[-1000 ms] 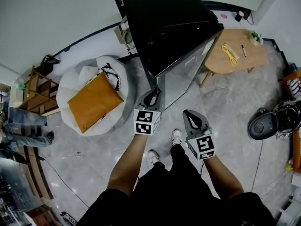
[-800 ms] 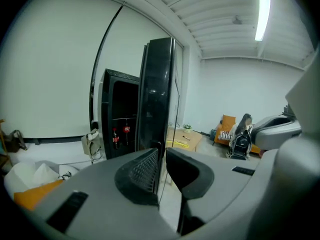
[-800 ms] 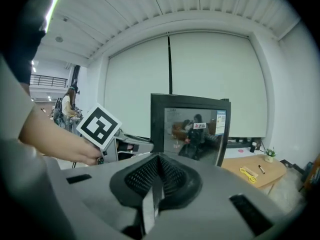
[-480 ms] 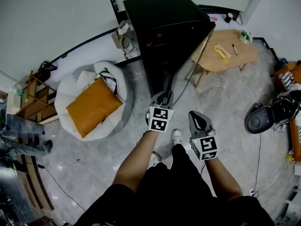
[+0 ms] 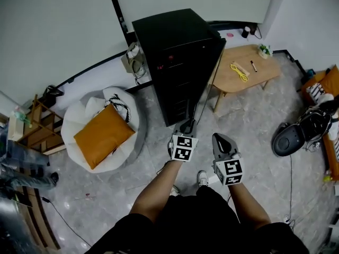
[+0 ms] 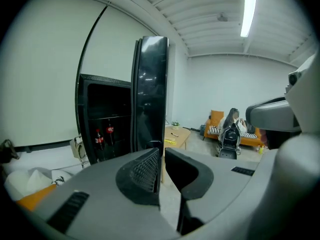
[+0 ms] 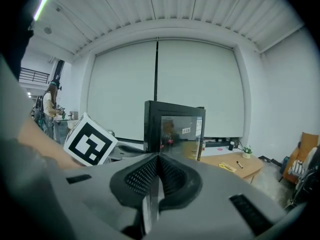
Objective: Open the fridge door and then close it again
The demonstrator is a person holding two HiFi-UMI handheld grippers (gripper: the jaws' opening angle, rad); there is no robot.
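As we draw our left gripper (image 5: 187, 124) back toward ourselves, the fridge door (image 6: 150, 91) swings out with it. A second ago it hangs only part open, its pane angled across the front of the fridge (image 5: 175, 57). Now it stands wide and edge-on to us, and the left gripper view shows the dark shelves and two red-labelled bottles (image 6: 98, 135) inside.

The left gripper's jaws have just been closing and are now a narrow slit apart. Through the slit we see only floor and a leg of the wooden bench (image 5: 249, 75), so nothing sits between the pads. The door's edge rises just beyond the tips, and we cannot tell whether they touch it. Our right gripper (image 5: 221, 138) hangs beside the left with its jaws pressed together on nothing.

We judge the opening half of the task done. What remains is to send the door back until it meets the fridge's front. The bench stands near the swung-out door, so we would push toward the fridge and not let the door drift wider.
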